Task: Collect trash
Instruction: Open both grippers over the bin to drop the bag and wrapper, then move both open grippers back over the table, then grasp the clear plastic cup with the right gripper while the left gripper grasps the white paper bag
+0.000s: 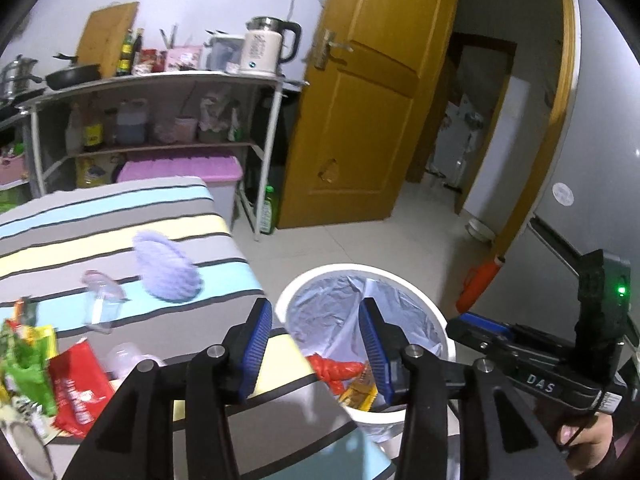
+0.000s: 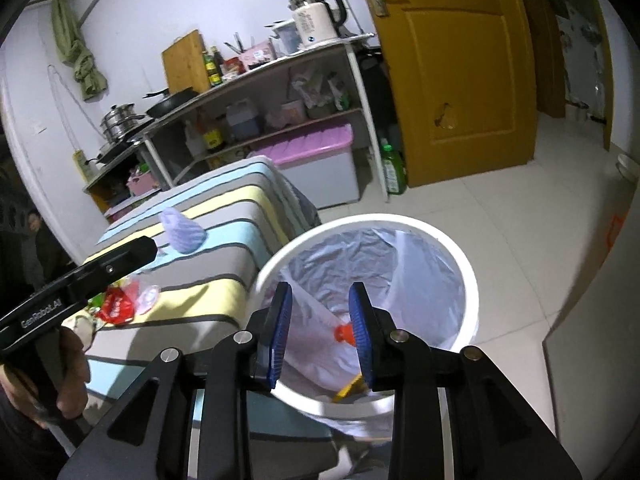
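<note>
Left gripper (image 1: 316, 344): jaws spread, nothing between the blue pads; it hangs over the near corner of the striped surface, its right finger over the bin's rim.
Right gripper (image 2: 320, 332): jaws spread and empty, held right above the mouth of the bin; in the left wrist view its body shows to the right of the left gripper (image 1: 532, 360), gripped by a hand (image 1: 588, 440).
Bin (image 1: 420, 280): white, round, lined with a pale plastic bag, on the tiled floor just right of the striped surface; ahead of and below both grippers.
Trash in the bin: a red wrapper (image 1: 336, 368) and a yellow-brown packet (image 1: 360, 394) lie at the bottom, seen between and below the left gripper's fingers; from the right wrist they show below the right finger, red (image 2: 343, 333) and yellow (image 2: 350, 390).
Trash on the striped surface (image 1: 120, 216): well left of the left gripper lie a red packet (image 1: 80, 388), a green wrapper (image 1: 28, 364) and a clear plastic cup (image 1: 100, 300), close together near the left edge.
Lavender object (image 1: 166, 266): blurred, ribbed, ahead and left of the left gripper, apart from the trash pile.
Left hand (image 2: 68, 376): wrapped around the left gripper's handle, at the right wrist view's left edge.
</note>
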A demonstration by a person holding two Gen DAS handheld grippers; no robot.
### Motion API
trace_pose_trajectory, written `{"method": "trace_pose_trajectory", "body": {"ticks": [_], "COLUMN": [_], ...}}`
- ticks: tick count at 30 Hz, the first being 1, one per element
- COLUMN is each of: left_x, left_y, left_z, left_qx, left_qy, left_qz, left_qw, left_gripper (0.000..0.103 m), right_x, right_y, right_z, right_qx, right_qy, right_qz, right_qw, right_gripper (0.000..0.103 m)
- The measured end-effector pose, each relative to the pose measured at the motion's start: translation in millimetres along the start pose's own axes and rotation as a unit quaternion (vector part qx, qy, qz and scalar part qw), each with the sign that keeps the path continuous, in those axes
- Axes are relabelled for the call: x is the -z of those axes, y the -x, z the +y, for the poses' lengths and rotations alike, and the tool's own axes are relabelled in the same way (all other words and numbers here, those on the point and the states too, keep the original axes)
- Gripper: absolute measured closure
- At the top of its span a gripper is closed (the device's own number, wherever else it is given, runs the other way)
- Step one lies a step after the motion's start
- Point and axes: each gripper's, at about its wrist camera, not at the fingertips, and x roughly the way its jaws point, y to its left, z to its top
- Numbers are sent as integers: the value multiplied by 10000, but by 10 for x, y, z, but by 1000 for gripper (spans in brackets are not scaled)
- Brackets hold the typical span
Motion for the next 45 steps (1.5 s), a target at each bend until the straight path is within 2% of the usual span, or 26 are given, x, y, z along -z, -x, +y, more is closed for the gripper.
{"method": "trace_pose_trajectory", "body": {"ticks": [11, 15, 18, 28, 35, 39, 45], "left_x": [117, 197, 261, 608, 828, 946, 1064], "left_y": [589, 824, 997, 1473, 1651, 1652, 1558], "left_z": [330, 508, 650, 1200, 1587, 1720, 1808], "left_qx": [-494, -769, -957, -1728, -2142, -2240, -2103], "left_qy": [135, 225, 281, 649, 1013, 1165, 1311], "left_qz": [-283, -404, -469, -534, -464, -333, -130], "left_qw": [9983, 9960, 9939, 9814, 9704, 9670, 9687], "left_gripper": [58, 58, 54, 51, 44, 40, 39], "right_x": [67, 98, 125, 172, 207, 226, 207], "right_y": [95, 96, 69, -83, -260, -376, -585], "right_z": [631, 867, 1032, 1455, 1723, 1847, 1972], "right_qx": [-458, -626, -739, -1060, -1239, -1261, -1298], "right_qy": [561, 747, 872, 1238, 1494, 1634, 1729], "right_qz": [-22, -65, -29, 141, 354, 443, 553], "right_qw": [9974, 9952, 9934, 9865, 9803, 9775, 9748], "right_gripper": [72, 57, 56, 56, 56, 56, 56]}}
